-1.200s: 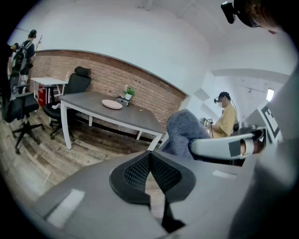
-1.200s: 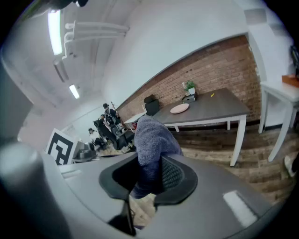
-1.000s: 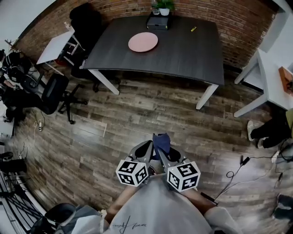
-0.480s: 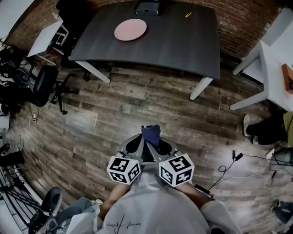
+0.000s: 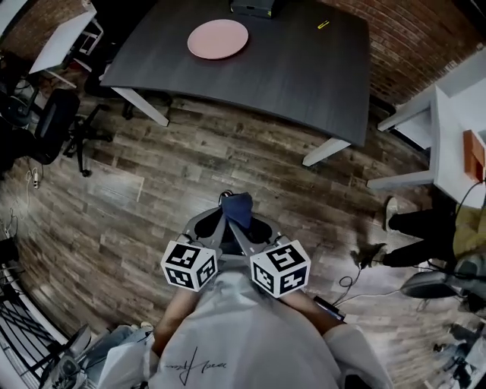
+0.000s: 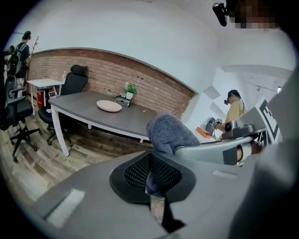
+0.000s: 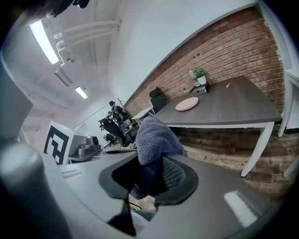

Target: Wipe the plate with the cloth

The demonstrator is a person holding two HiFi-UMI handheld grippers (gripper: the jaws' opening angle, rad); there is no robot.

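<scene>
A pink plate (image 5: 218, 39) lies on the dark table (image 5: 304, 68) across the wooden floor; it also shows as the plate (image 6: 109, 106) in the left gripper view and the plate (image 7: 187, 103) in the right gripper view. Close in front of my chest, both grippers meet tip to tip. The right gripper (image 5: 241, 228) is shut on a blue cloth (image 5: 238, 209), which bulges above the jaws and hangs through them as the cloth (image 7: 152, 140). My left gripper (image 5: 220, 225) is shut, its tips against the cloth (image 6: 170, 133); whether it pinches it I cannot tell.
A black box (image 5: 250, 7) and a yellow item (image 5: 323, 24) sit at the table's far edge. An office chair (image 5: 49, 125) stands left. White desks (image 5: 456, 129) stand right, with a person's legs (image 5: 414, 224) and floor cables (image 5: 357, 281) near them.
The table and plate have come closer and shifted in the head view as I walk toward them. Both grippers stay together in front of me with the cloth.
</scene>
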